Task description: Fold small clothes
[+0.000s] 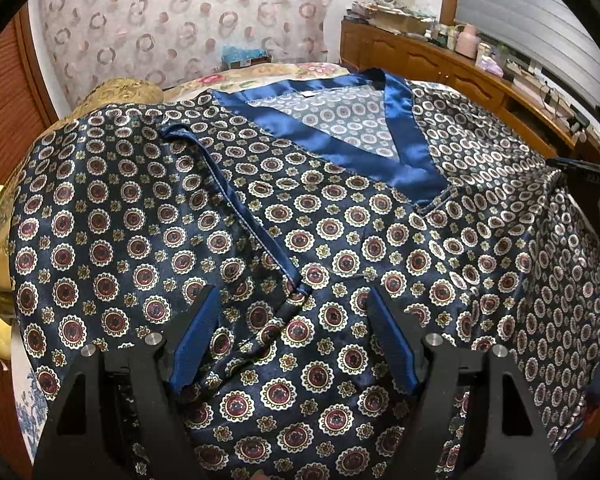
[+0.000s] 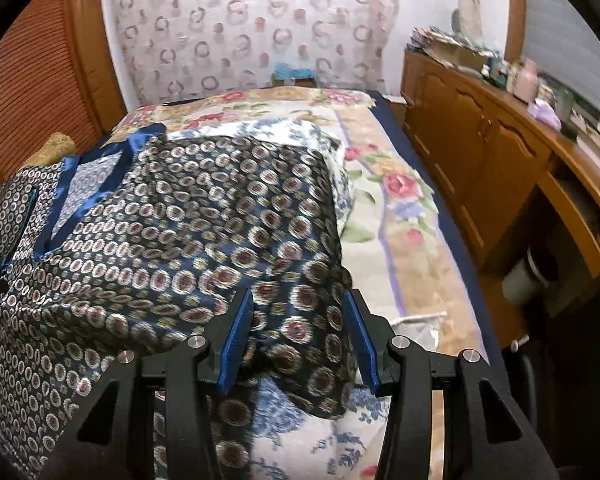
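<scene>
A navy satin top (image 1: 340, 240) printed with round medallions lies spread on the bed, its blue V-neck trim (image 1: 404, 156) toward the far side. One sleeve is folded over the body, and its blue hem (image 1: 236, 200) runs diagonally down to my left gripper (image 1: 293, 292). That gripper hovers low over the cloth, its jaws wide apart and its pads clear of the fabric. In the blurred right wrist view the same top (image 2: 180, 220) shows its right edge. My right gripper (image 2: 298, 294) stands half open over that edge, with cloth under the gap but not pinched.
A floral bedspread (image 2: 396, 208) lies bare to the right of the top. A wooden cabinet (image 2: 480, 168) with clutter on top runs along the bed's right side. A golden pillow (image 1: 124, 88) sits at the far left, with a patterned curtain (image 1: 180, 24) behind.
</scene>
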{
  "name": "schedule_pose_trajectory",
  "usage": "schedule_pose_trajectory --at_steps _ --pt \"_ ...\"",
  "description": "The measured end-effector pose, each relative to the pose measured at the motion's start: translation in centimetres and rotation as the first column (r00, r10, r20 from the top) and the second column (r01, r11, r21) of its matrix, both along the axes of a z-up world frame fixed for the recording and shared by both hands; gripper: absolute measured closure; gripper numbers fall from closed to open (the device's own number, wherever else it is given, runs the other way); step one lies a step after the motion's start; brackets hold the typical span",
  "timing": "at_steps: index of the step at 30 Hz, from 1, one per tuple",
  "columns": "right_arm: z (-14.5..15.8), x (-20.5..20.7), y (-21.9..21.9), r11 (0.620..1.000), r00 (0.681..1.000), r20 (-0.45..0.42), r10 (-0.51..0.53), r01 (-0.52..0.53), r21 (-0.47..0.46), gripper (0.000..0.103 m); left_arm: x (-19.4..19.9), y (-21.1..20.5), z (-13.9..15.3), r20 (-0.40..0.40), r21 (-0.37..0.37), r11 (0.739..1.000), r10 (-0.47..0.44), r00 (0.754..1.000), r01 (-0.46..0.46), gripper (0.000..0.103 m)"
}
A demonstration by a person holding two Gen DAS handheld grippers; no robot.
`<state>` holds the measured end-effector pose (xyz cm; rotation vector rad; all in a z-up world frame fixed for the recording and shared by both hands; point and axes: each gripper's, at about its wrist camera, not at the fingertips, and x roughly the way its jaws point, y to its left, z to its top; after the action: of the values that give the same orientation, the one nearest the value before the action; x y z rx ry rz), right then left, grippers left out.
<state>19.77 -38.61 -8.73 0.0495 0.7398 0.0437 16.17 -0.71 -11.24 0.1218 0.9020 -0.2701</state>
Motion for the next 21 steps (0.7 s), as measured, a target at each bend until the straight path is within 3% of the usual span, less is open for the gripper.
schedule_pose_trajectory --at_steps 11,16,21 --pt "-0.3 0.3 -2.8 0.992 0.999 -0.042 0.009 -0.004 0.125 0.055 0.2 -0.6 -0.2 0.000 0.002 1.000 -0.019 1.000 0.019 0.014" --pt "-0.3 -0.5 -3.2 0.987 0.999 -0.042 0.033 -0.026 0.162 0.065 0.4 -0.8 -0.4 -0.006 0.007 1.000 -0.022 1.000 0.022 0.008" --pt "-0.1 -1.2 -3.1 0.994 0.999 -0.036 0.022 -0.018 0.110 0.080 0.7 -0.7 -0.6 -0.016 0.010 1.000 -0.009 1.000 0.009 0.001"
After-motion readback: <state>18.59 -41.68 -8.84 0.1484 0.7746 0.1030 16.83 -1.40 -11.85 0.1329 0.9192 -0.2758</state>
